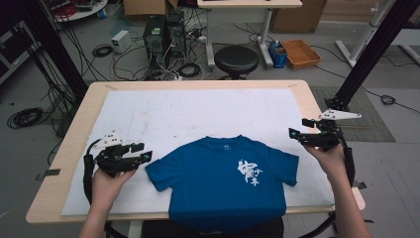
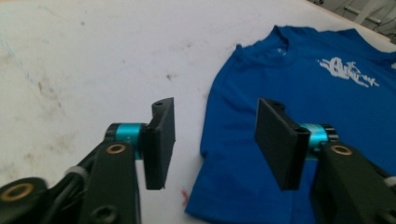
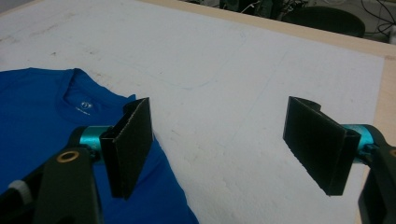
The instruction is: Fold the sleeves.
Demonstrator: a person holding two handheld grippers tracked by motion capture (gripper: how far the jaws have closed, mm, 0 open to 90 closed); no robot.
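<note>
A blue T-shirt (image 1: 218,178) with white print on the chest lies flat, front up, at the near edge of the white mat (image 1: 198,109); its hem hangs over the table's front edge. My left gripper (image 1: 143,152) sits just left of the shirt's left sleeve, jaws pointing right. In the left gripper view the gripper (image 2: 215,135) is open, the sleeve edge of the shirt (image 2: 303,93) lying beyond the gap, untouched by the pads. My right gripper (image 1: 297,133) hovers beside the right sleeve. Its jaws (image 3: 224,140) stand wide open over bare mat, the shirt (image 3: 37,107) to their left.
The mat covers a light wooden table (image 1: 74,148). Behind it on the floor are a black stool (image 1: 236,59), computer towers (image 1: 161,34) with cables, and an orange tray (image 1: 300,53). Black frame posts (image 1: 369,54) rise at both far corners.
</note>
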